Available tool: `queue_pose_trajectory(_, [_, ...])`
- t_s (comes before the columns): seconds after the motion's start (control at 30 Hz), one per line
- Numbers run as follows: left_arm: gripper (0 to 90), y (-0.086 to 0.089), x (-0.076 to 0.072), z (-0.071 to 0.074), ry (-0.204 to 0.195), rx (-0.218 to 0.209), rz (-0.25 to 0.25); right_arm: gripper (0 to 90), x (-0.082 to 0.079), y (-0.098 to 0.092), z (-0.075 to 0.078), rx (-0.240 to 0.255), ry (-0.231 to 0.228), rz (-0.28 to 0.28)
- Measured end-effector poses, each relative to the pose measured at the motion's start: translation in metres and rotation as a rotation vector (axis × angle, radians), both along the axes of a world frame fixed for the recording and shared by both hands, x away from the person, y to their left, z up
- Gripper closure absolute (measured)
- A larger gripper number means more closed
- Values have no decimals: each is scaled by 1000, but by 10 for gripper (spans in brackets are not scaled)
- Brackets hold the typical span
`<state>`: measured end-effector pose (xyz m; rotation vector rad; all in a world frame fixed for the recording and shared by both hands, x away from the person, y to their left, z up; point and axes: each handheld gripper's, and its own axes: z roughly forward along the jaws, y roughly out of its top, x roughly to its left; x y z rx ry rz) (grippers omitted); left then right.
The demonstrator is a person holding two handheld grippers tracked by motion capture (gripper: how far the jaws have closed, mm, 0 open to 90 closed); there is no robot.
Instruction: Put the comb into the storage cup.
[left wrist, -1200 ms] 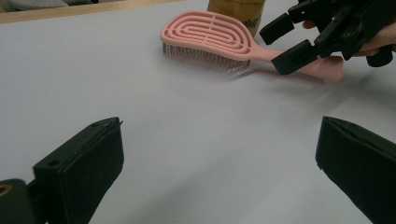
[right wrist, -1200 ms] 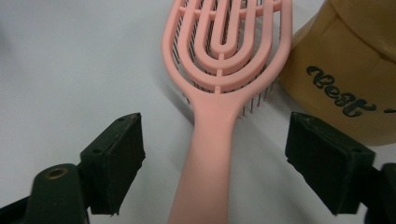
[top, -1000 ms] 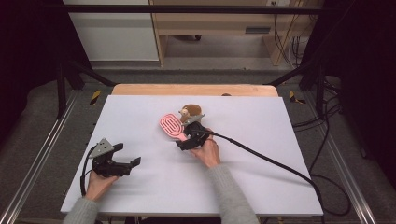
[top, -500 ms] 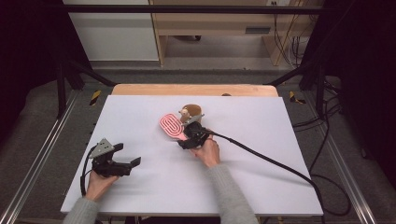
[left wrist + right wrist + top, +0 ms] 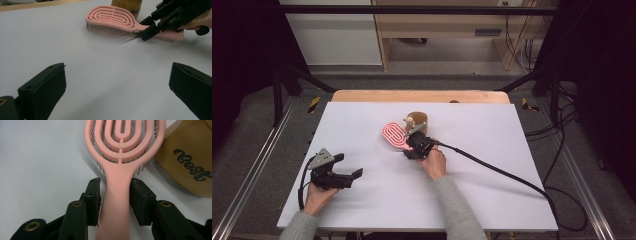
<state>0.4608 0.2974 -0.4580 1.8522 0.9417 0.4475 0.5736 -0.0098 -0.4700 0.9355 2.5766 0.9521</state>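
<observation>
The pink hairbrush (image 5: 395, 135) lies bristles-down near the middle of the white worktop (image 5: 492, 135), its vented oval head pointing away from the person and its handle running back toward the right hand (image 5: 433, 162). The right gripper (image 5: 115, 195) sits over that handle; its jaws have just been closing, and in the right gripper view they stand narrow on either side of the handle, the right pad against it and the left pad touching or very nearly so, though the sliver of shadow there makes full contact hard to confirm. Just beside the brush head, on its far right, stands a tan container (image 5: 190, 157) with dark lettering, close to the bristles.

The left gripper (image 5: 343, 173) rests low on the worktop at the near left, well apart from the brush, held in the left hand (image 5: 318, 194). Its jaws stand wide with nothing between them.
</observation>
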Motion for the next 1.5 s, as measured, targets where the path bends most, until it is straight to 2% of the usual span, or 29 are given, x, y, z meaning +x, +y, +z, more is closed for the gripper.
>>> queue_pose_trajectory(0.23, [10,0,0,0,0,0,-2,686,1,2,1,-12,2,-21])
queue_pose_trajectory(0.47, [10,0,0,0,2,-1,-2,694,2,2,2,-5,23,-37])
queue_pose_trajectory(0.7, [10,0,0,0,2,-3,-3,697,1,2,2,-7,21,-42])
queue_pose_trajectory(1.07, [10,0,0,0,3,-3,-3,701,-2,0,8,-13,23,-31])
queue_pose_trajectory(1.5, [10,0,0,0,3,-4,-2,702,-13,-2,18,-10,3,-6])
